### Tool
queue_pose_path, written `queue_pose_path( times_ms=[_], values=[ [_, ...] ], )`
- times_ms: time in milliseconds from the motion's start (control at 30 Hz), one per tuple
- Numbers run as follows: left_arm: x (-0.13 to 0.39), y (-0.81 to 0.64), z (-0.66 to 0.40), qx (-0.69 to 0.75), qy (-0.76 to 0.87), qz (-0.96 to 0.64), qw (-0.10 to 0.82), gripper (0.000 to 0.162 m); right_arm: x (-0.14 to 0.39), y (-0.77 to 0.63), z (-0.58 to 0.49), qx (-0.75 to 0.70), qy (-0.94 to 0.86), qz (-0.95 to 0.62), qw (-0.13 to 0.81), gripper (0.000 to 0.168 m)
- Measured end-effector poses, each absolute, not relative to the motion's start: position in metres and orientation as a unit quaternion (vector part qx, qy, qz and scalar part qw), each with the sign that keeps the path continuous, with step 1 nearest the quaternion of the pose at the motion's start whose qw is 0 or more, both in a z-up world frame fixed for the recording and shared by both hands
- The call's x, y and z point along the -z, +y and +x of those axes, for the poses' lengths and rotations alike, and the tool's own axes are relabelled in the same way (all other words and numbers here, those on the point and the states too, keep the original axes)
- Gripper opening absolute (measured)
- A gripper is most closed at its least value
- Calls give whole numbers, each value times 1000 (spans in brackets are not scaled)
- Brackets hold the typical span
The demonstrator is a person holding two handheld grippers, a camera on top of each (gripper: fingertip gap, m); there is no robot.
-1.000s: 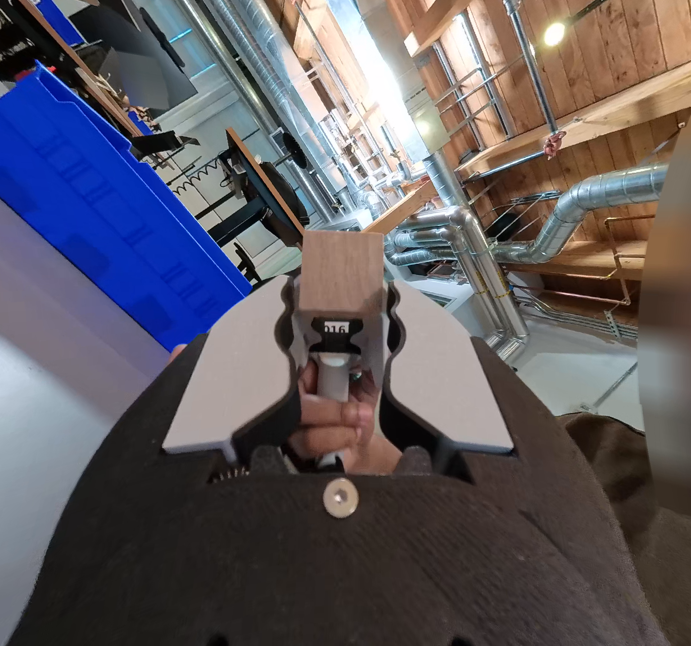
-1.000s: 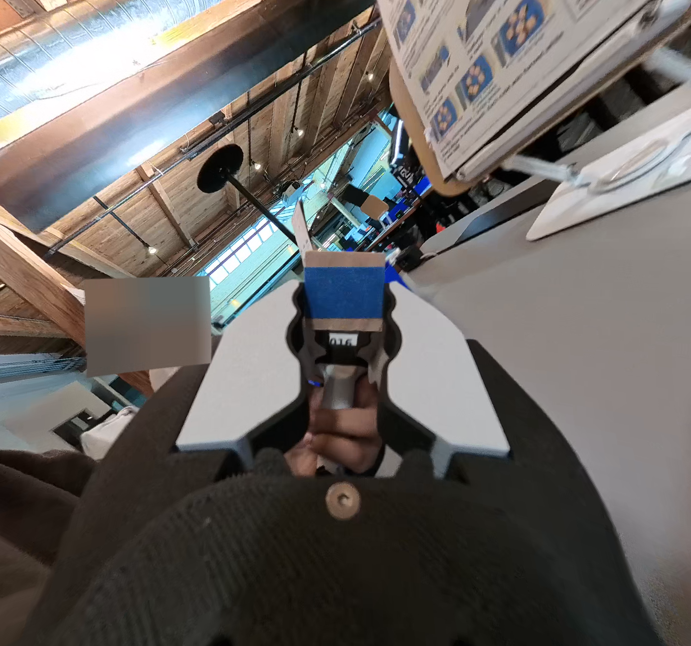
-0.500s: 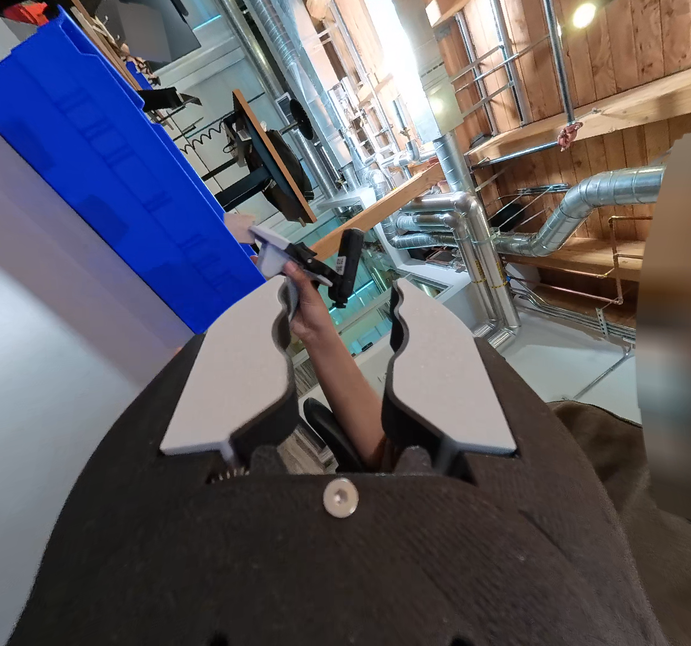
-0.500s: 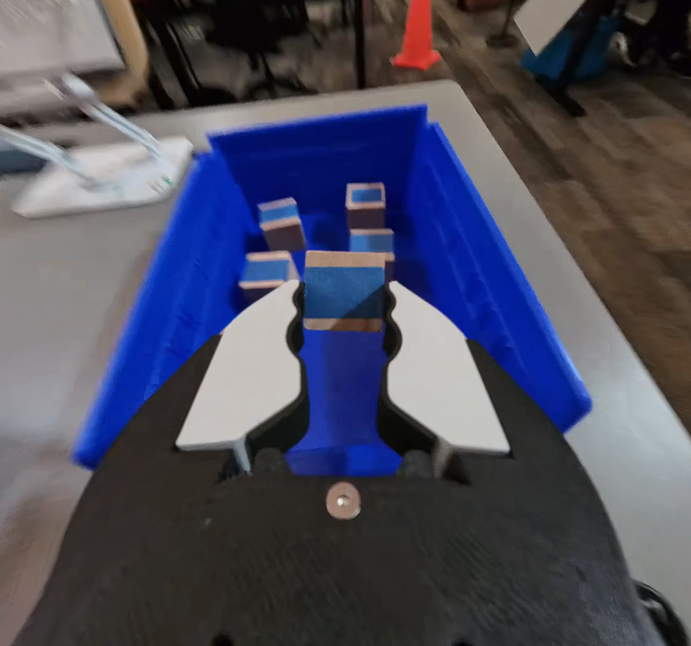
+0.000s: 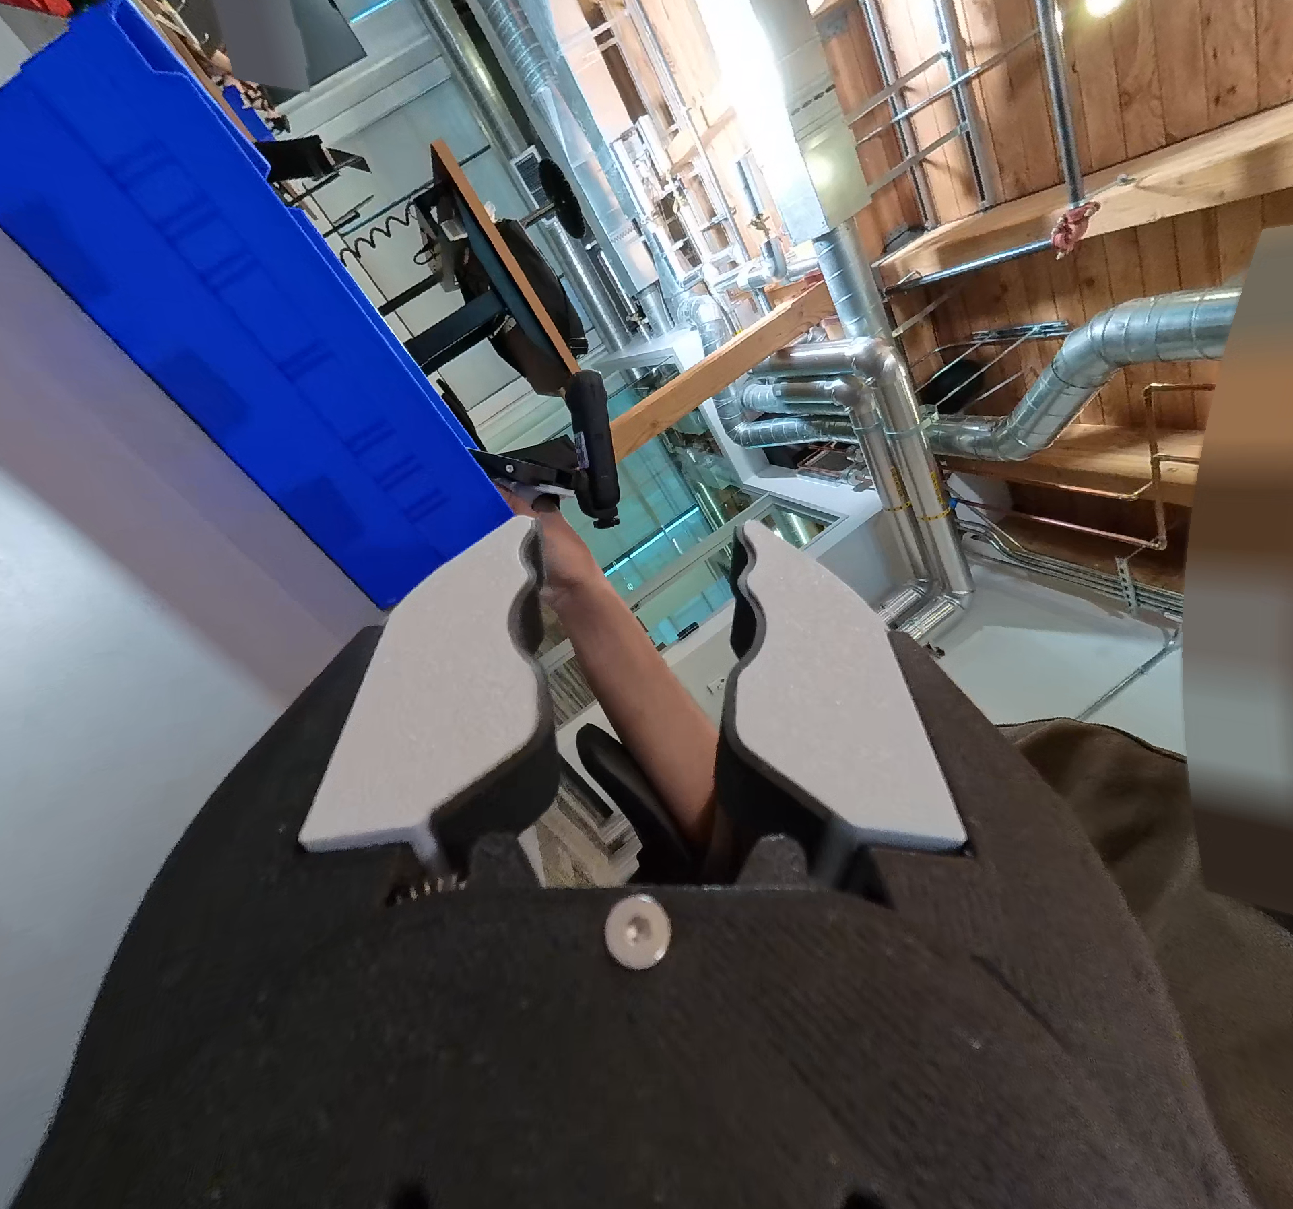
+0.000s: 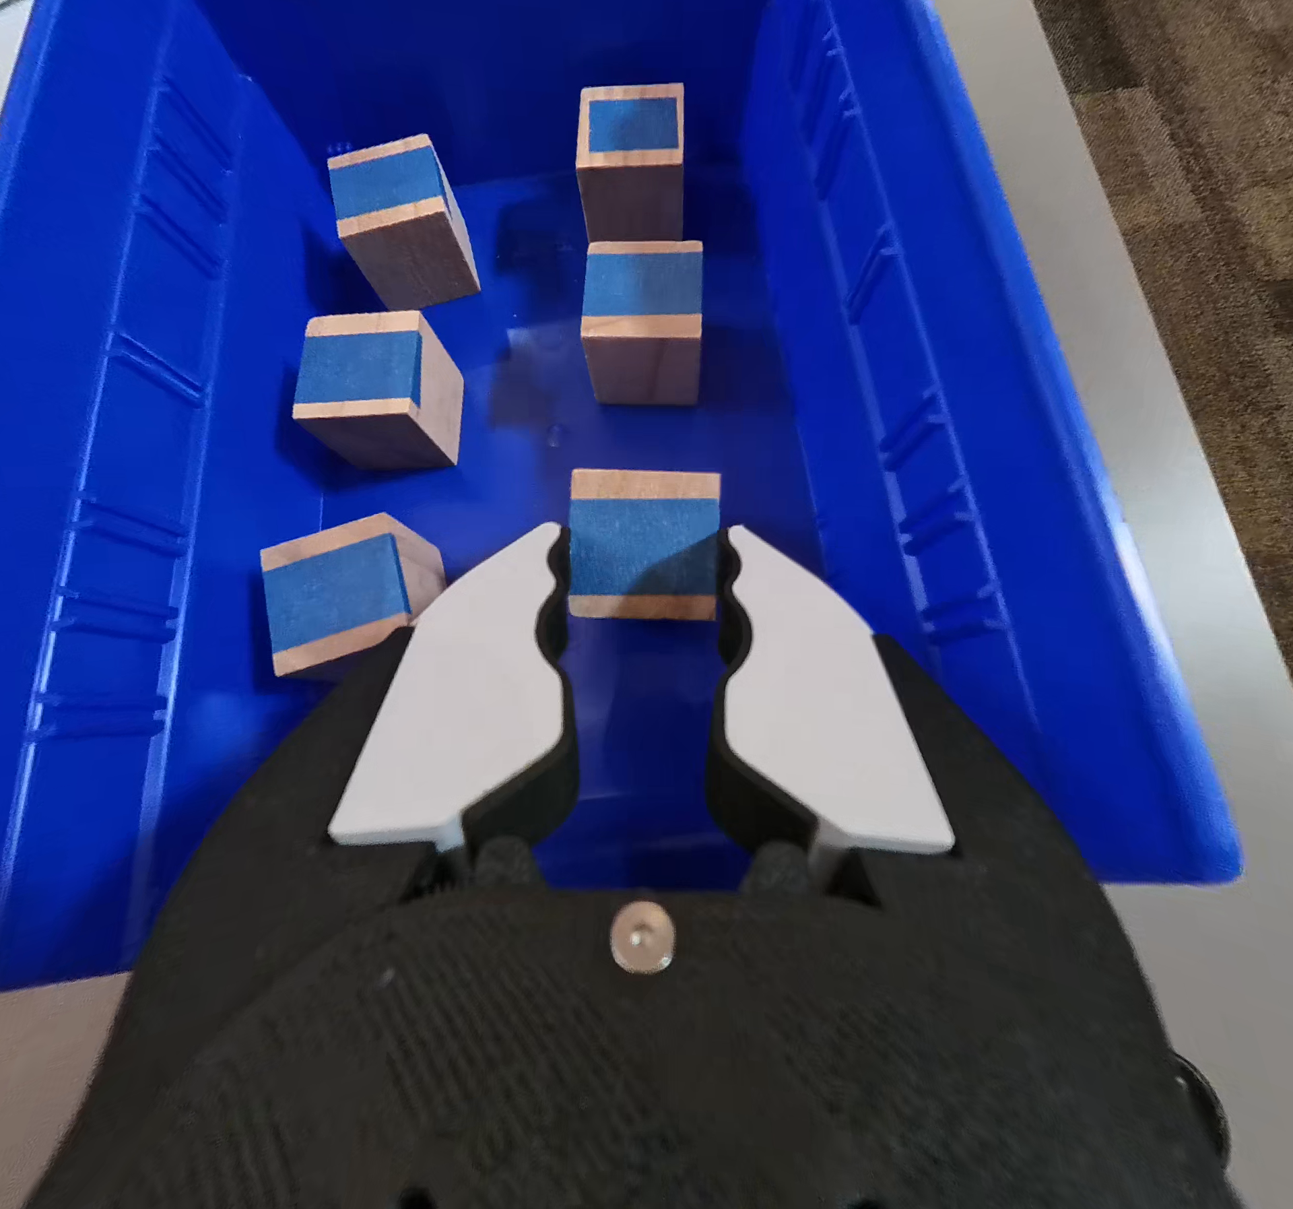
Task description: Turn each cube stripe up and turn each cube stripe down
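Observation:
My right gripper (image 6: 644,545) is shut on a wooden cube (image 6: 644,531) with its blue stripe facing up, held low inside the blue bin (image 6: 874,336). Several other cubes stand on the bin floor, all stripe up: a left column (image 6: 402,224), (image 6: 378,392), (image 6: 343,594) and two at the back right (image 6: 630,161), (image 6: 642,322). My left gripper (image 5: 640,535) is open and empty, tilted upward outside the bin (image 5: 210,308). A person's forearm (image 5: 630,671) and the right gripper's black handle (image 5: 593,447) show beyond it.
The bin stands on a grey table (image 6: 1189,475), whose right edge drops to dark carpet (image 6: 1224,126). The bin walls close in on both sides of the right gripper. The left wrist view also shows the table (image 5: 105,685), ceiling pipes and wooden beams.
Both grippers held the cube together a second ago. The left one let go, and the right one swung down into the bin with the cube, stripe up.

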State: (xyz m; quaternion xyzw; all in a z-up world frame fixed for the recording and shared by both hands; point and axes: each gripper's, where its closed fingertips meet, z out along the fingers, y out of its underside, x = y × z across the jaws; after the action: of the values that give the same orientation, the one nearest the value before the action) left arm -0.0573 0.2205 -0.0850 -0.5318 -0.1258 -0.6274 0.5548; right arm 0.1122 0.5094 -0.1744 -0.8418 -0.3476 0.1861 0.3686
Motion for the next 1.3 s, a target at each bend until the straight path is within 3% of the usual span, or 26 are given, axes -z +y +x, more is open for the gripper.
queue_pose_path(
  times_ms=[367, 533, 700, 833, 1000, 1100, 1300],
  values=[
    [94, 224, -53, 632, -123, -547, 535, 51, 185, 511, 112, -164, -362, -845, 358, 42],
    [98, 224, -49, 625, -111, -562, 530, 53, 156, 509, 112, -231, -332, -829, 386, 52],
    [99, 224, -51, 625, -111, -564, 528, 53, 98, 514, 135, -328, -270, -758, 495, 46],
    [99, 223, -54, 624, -115, -562, 530, 53, 69, 537, 191, -300, -191, -720, 596, 46],
    [99, 224, -53, 630, -116, -562, 523, 53, 112, 553, 208, -300, -189, -770, 531, 74],
    [100, 224, -50, 630, -114, -565, 520, 54, 135, 553, 196, -294, -213, -787, 498, 80],
    [102, 224, -48, 630, -111, -570, 516, 55, 146, 568, 182, -186, -291, -776, 528, 64]
  ],
)
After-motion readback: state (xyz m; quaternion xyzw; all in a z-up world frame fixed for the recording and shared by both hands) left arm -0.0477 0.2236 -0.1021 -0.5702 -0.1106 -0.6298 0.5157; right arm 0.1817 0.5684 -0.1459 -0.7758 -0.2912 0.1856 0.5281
